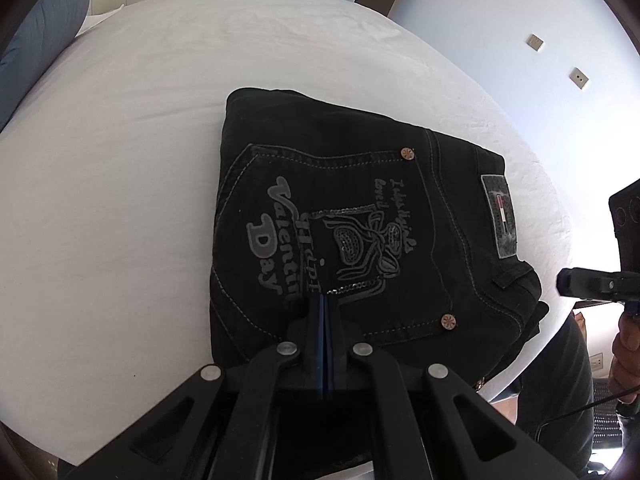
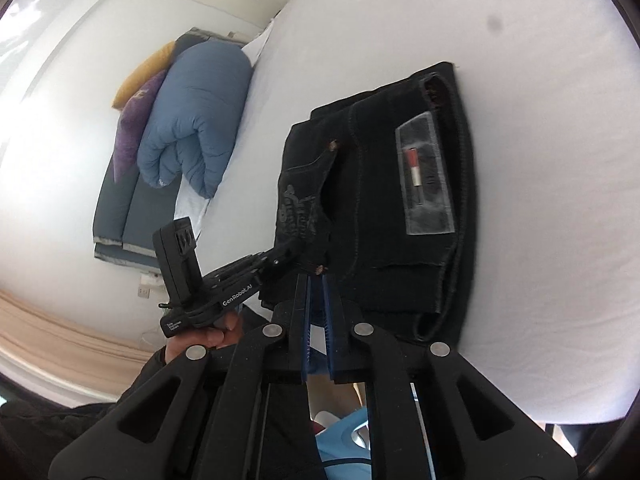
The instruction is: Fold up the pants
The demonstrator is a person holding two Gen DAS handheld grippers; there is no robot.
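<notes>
Closest to the lens, the left tongs [image 1: 323, 300] sit with their blue pads pressed together over the near edge of the pants [image 1: 360, 216]; whether a pinch of denim lies between them cannot be told. The black pants lie in a compact folded bundle on the white bed [image 1: 120, 140], back pocket print and waistband patch [image 1: 500, 216] facing up. From the right wrist view, the right tongs [image 2: 316, 280] are nearly closed with a narrow gap and appear to hold nothing, their tips just at the bundle's near edge beside a rivet.

Judging by the shape, folding looks almost complete, so the step in hand seems to be tidying and pressing. To do it well, press down flat rather than drag, so the layers beneath do not slip out of line. Keep the waistband corner near the patch squared over the lower layers, and lift both tongs straight up so nothing catches on the belt loop [image 1: 508, 278]
</notes>
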